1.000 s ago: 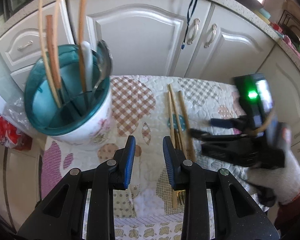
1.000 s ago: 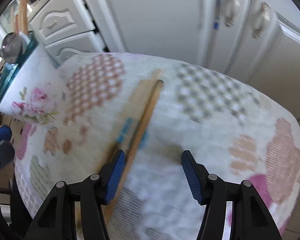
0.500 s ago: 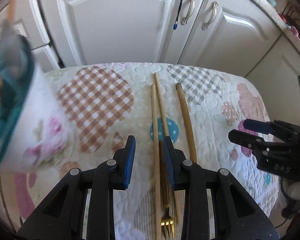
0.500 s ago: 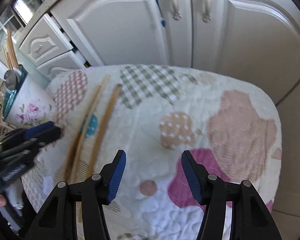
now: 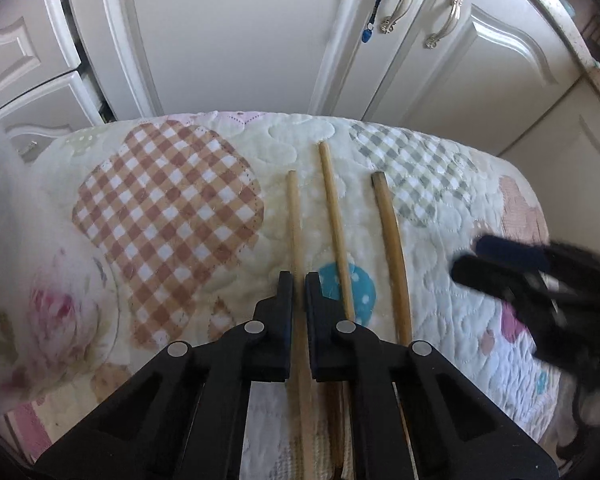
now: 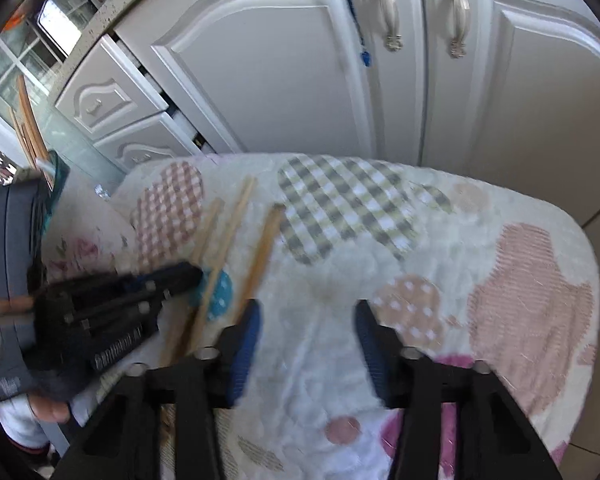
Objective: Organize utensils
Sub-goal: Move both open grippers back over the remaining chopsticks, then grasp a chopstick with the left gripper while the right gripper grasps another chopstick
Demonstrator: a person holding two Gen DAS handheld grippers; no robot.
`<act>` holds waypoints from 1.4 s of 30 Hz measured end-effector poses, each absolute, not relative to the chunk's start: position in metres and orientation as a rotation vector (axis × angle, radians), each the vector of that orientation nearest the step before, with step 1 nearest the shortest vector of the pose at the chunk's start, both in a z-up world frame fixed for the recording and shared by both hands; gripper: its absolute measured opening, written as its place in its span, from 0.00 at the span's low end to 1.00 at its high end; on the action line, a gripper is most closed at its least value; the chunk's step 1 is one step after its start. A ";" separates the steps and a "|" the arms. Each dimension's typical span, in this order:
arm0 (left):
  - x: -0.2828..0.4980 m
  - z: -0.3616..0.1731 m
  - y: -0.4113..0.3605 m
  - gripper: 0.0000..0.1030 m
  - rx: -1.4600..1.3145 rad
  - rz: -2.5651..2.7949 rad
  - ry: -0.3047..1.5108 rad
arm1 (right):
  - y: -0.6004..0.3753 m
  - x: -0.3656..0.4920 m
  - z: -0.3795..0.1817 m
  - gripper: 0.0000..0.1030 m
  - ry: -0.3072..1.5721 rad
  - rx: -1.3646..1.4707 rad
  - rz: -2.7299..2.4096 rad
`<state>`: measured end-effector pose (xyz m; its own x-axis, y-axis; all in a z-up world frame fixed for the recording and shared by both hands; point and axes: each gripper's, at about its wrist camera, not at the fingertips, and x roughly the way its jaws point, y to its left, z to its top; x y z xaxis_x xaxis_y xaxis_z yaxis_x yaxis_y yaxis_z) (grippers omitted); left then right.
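Note:
Three wooden-handled utensils lie side by side on a quilted patchwork cloth [image 5: 172, 208]. My left gripper [image 5: 299, 280] is shut on the leftmost wooden handle [image 5: 294, 216], low over the cloth. The middle handle [image 5: 334, 216] and the right handle [image 5: 392, 240] lie just to its right. My right gripper [image 6: 306, 312] is open and empty above the cloth, right of the handles [image 6: 260, 248]. It shows blurred in the left wrist view [image 5: 532, 280]. The floral utensil holder [image 5: 24, 272] stands at the left.
White cabinet doors [image 5: 236, 32] and drawers [image 6: 112, 108] stand close behind the cloth-covered table. A blue lanyard [image 5: 376, 4] hangs from a door. The holder's teal rim and wooden sticks show at the left edge of the right wrist view [image 6: 56, 176].
My left gripper has swung right from the holder to the utensils and closed on the leftmost handle. My right gripper has pulled back to the right and stayed open.

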<state>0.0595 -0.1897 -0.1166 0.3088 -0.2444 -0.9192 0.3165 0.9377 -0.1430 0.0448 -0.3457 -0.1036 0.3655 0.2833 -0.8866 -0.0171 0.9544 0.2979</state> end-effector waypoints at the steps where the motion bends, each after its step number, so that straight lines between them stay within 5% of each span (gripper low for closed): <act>1: 0.056 -0.116 -0.188 0.04 0.071 -0.373 1.199 | -0.343 0.050 -0.105 0.39 1.186 0.263 0.204; 6: 0.040 -0.110 -0.174 0.04 0.036 -0.384 1.204 | -0.319 0.077 -0.117 0.30 1.198 0.261 0.235; 10: 0.024 -0.107 -0.162 0.04 0.018 -0.394 1.214 | -0.311 0.090 -0.127 0.11 1.214 0.213 0.212; 20: -0.012 -0.120 -0.129 0.04 0.008 -0.398 1.282 | -0.318 0.012 -0.129 0.10 1.312 0.224 0.329; 32: 0.015 -0.120 -0.151 0.14 0.064 -0.339 1.248 | -0.310 0.023 -0.128 0.10 1.289 0.192 0.270; 35: 0.020 -0.121 -0.157 0.13 0.095 -0.344 1.231 | -0.308 0.024 -0.127 0.10 1.287 0.181 0.272; 36: 0.021 -0.120 -0.159 0.05 0.101 -0.350 1.225 | -0.308 0.024 -0.125 0.10 1.286 0.177 0.272; 42: 0.016 -0.100 -0.159 0.04 0.086 -0.370 1.174 | -0.306 0.020 -0.104 0.09 1.240 0.197 0.286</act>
